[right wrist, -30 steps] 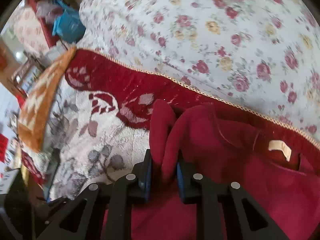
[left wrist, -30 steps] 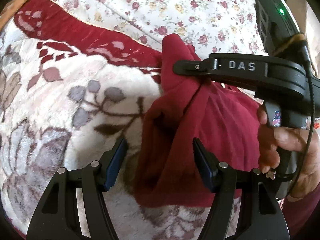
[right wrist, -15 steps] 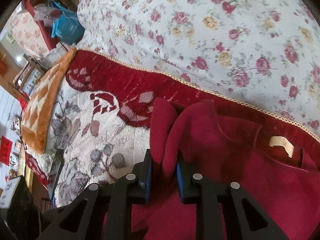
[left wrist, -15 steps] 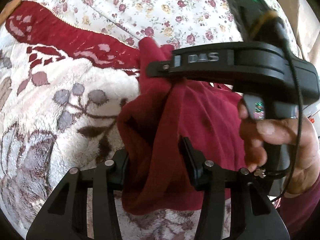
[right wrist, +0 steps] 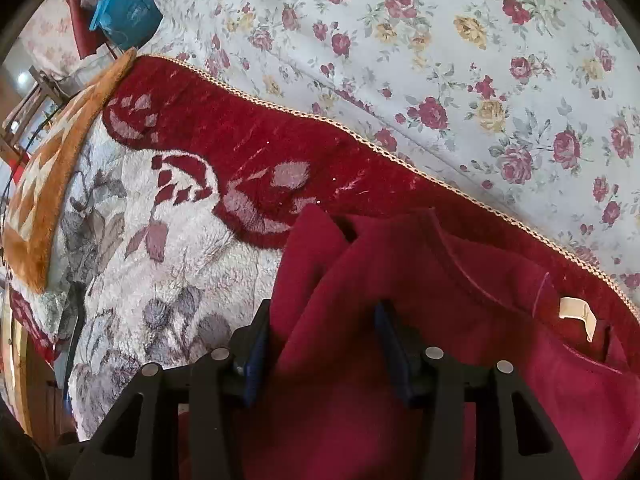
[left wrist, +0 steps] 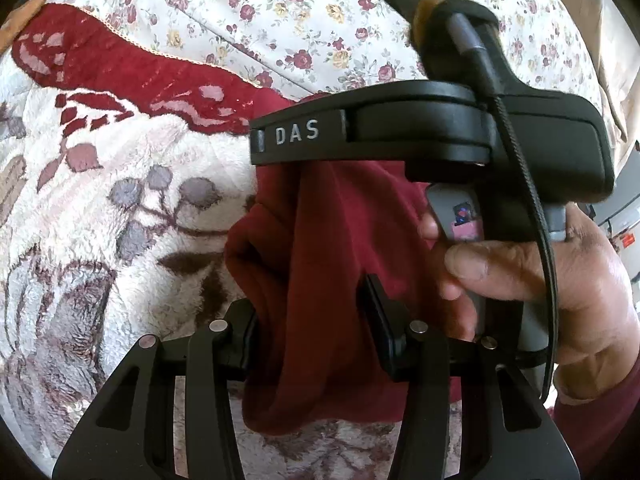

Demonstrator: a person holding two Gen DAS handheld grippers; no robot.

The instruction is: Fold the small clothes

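Right wrist: garment (right wrist: pixel 420 280) between gripper (right wrist: pixel 320 344) fingers.

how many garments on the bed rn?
1: a red garment bunched on the plush blanket, its fabric between both tools. More could lie out of view.

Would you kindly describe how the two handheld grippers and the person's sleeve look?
Both the left gripper and right gripper are matte black with blue pads and silver screws. The right one bears white "DAS" lettering, a green light and a black cable. The sleeve is dark red.
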